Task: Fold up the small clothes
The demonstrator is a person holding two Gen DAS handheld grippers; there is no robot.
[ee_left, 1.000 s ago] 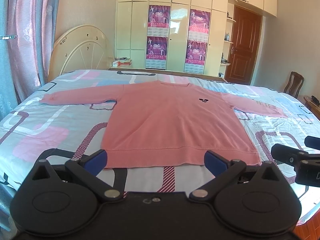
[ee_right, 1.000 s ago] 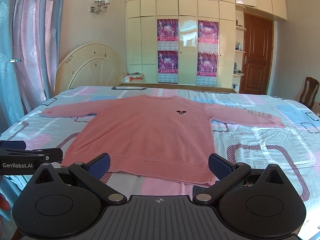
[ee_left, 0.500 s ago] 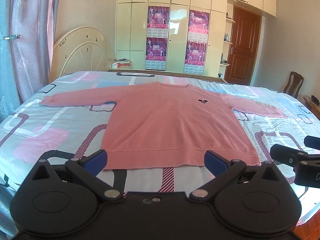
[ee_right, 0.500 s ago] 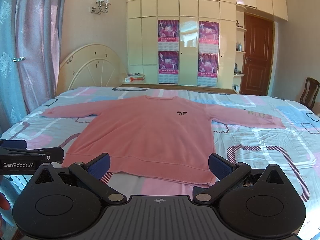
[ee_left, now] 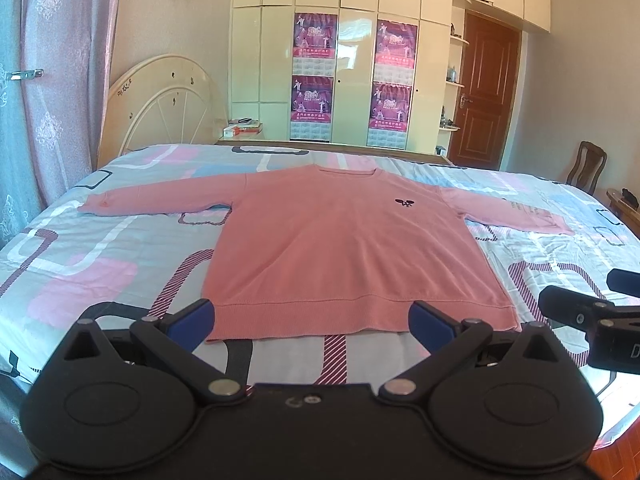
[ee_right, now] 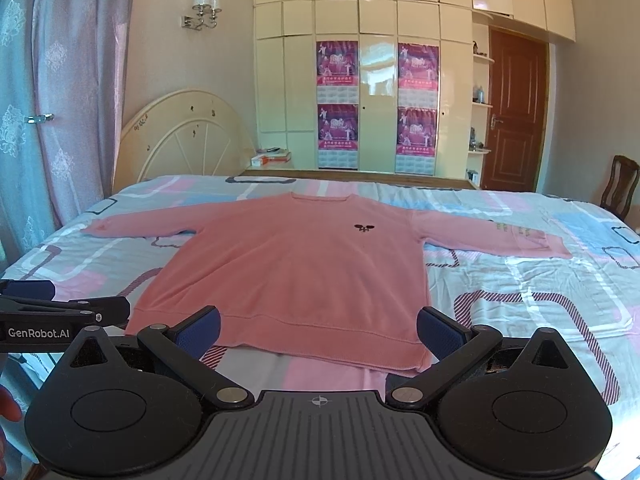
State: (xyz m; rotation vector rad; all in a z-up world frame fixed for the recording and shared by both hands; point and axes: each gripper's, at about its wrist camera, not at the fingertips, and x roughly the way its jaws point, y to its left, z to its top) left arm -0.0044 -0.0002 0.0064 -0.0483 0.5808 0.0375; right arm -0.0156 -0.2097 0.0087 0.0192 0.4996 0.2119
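Observation:
A pink long-sleeved sweater (ee_left: 348, 248) (ee_right: 296, 264) lies flat and face up on the bed, both sleeves spread out sideways, its hem toward me. My left gripper (ee_left: 312, 318) is open, held above the bed's near edge just short of the hem, with nothing between its blue pads. My right gripper (ee_right: 318, 330) is open too, hovering in front of the hem's right half. Each gripper shows at the other view's edge: the right gripper (ee_left: 592, 316), the left gripper (ee_right: 60, 316).
The bed (ee_left: 80, 256) has a patterned pink, blue and white sheet and a cream headboard (ee_left: 164, 104) at far left. A wardrobe (ee_left: 352, 72) with posters stands behind, a brown door (ee_left: 486, 92) and a wooden chair (ee_left: 588, 172) at right, curtains (ee_right: 60, 92) at left.
Both grippers have stayed nearly still and open, with only a slight drift of the views. The sweater has not moved.

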